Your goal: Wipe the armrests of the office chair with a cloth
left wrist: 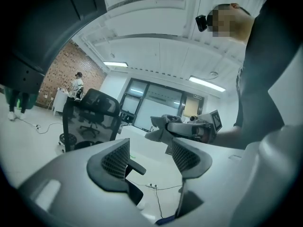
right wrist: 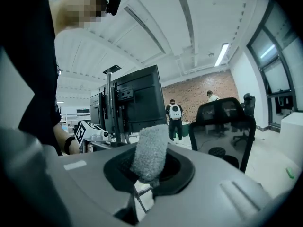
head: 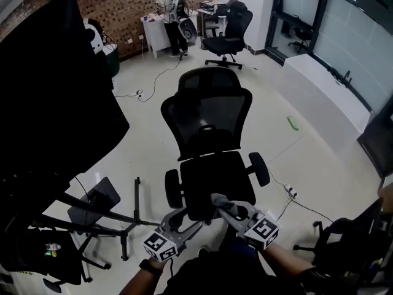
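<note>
The black mesh office chair (head: pixel 209 128) stands in front of me, its seat toward me, with a left armrest (head: pixel 173 188) and a right armrest (head: pixel 259 168). My right gripper (head: pixel 222 204) is shut on a grey cloth (head: pixel 217 200) just over the seat's front edge. In the right gripper view the cloth (right wrist: pixel 151 150) sticks up out of the shut right gripper (right wrist: pixel 149 170). My left gripper (head: pixel 184 219) hovers beside it, apart from the chair. In the left gripper view the left gripper (left wrist: pixel 150 154) is open with nothing between its jaws.
A large black screen on a stand (head: pixel 55 103) fills the left, its legs (head: pixel 123 226) on the floor near the chair. A power strip with a cable (head: pixel 291 192) lies at the right. Another chair (head: pixel 344 244) is at lower right. A person (head: pixel 169 11) stands far back.
</note>
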A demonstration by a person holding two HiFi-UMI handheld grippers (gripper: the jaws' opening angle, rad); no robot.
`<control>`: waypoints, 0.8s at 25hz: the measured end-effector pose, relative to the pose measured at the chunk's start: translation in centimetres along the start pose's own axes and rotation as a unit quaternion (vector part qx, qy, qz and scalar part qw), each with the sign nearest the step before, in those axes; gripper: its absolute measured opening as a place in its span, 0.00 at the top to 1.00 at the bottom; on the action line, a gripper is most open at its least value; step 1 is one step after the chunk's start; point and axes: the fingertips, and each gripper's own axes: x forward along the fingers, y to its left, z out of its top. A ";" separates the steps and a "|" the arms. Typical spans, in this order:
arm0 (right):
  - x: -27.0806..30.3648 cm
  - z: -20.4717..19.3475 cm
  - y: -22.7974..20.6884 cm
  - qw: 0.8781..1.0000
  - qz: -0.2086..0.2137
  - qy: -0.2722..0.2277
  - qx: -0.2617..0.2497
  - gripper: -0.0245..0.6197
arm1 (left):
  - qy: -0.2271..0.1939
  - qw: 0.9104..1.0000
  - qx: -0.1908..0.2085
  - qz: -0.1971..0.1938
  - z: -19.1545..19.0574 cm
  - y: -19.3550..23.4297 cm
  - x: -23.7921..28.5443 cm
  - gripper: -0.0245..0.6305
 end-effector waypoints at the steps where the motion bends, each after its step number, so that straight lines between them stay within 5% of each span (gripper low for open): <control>1: -0.4 -0.1 1.1 1.000 -0.005 -0.001 0.003 0.91 | 0.004 1.000 -0.002 -0.004 -0.5 -0.4 -0.8 0.50; 9: -4.3 -1.4 6.0 1.000 -0.016 0.017 0.001 0.91 | 0.002 1.000 -0.007 -0.024 -2.3 -4.5 -3.9 0.50; 20: -11.2 -1.2 6.2 1.000 -0.027 -0.003 -0.010 0.91 | -0.013 1.000 0.004 -0.025 -1.9 -9.9 -2.2 0.50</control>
